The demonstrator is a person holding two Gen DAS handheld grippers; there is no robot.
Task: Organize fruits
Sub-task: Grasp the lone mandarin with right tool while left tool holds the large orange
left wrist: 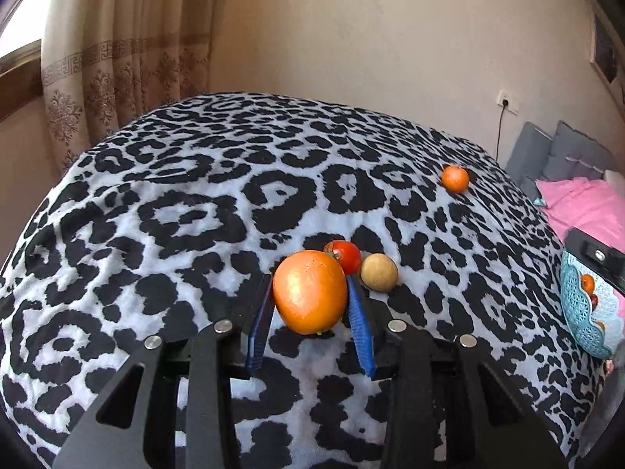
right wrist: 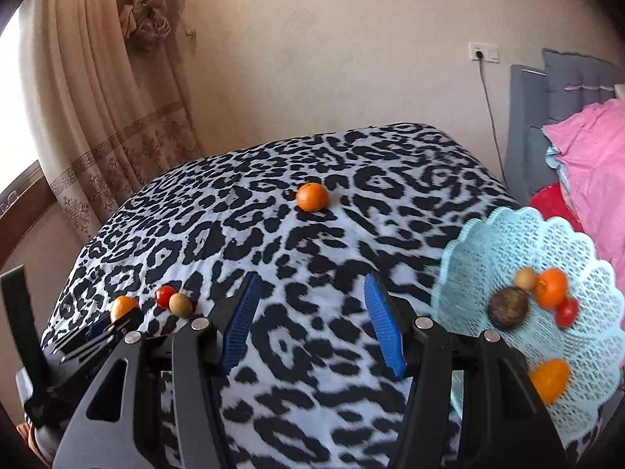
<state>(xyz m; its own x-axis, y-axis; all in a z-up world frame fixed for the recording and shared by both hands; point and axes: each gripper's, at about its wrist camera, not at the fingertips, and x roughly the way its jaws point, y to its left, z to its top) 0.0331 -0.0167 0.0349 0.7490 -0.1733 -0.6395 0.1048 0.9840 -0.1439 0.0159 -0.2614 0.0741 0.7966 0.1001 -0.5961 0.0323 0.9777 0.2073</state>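
leopard-print cloth (left wrist: 164, 211) covers table; curtain (left wrist: 117, 58), beige wall (left wrist: 351, 31) behind.

No words, labels, brand marks or numbers can be read anywhere in either view; the patterned cloth and curtain carry ornament only, no lettering

Bright daylight from the window (left wrist: 17, 39) left of the curtain (left wrist: 117, 62), fisheye-bent edges, motion-blurred basket (right wrist: 508, 242).
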